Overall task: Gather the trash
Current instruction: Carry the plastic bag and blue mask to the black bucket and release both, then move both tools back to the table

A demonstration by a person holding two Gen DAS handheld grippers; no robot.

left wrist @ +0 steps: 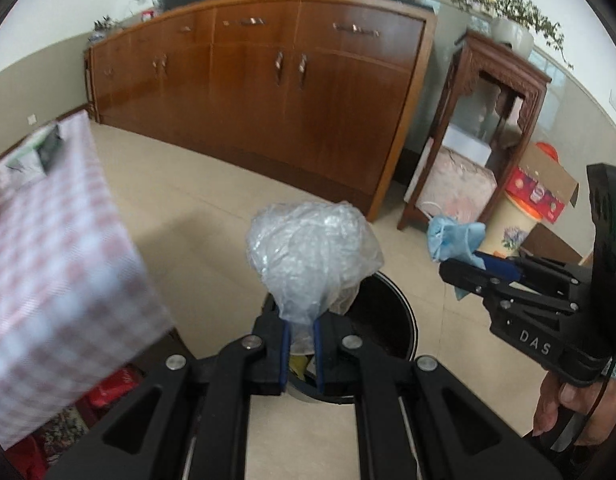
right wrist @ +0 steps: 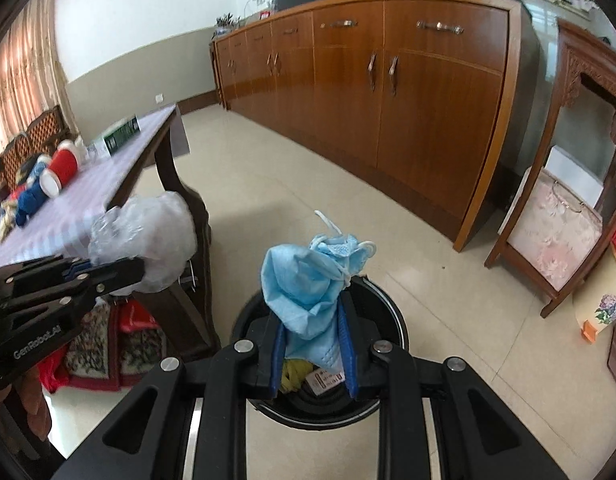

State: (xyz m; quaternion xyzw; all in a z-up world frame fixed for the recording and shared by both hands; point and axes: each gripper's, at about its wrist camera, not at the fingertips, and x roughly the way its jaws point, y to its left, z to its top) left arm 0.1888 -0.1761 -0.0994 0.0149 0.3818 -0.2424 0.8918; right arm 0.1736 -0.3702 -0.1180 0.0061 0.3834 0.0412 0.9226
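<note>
My left gripper is shut on a crumpled clear plastic bag and holds it over the black round trash bin on the floor. My right gripper is shut on a crumpled blue face mask above the same bin, which holds some trash. In the left wrist view the right gripper comes in from the right with the mask. In the right wrist view the left gripper comes in from the left with the bag.
A table with a pink checked cloth stands at left, with yarn spools and a green box on it. A long wooden sideboard runs along the far wall. A carved wooden stand and boxes are at right.
</note>
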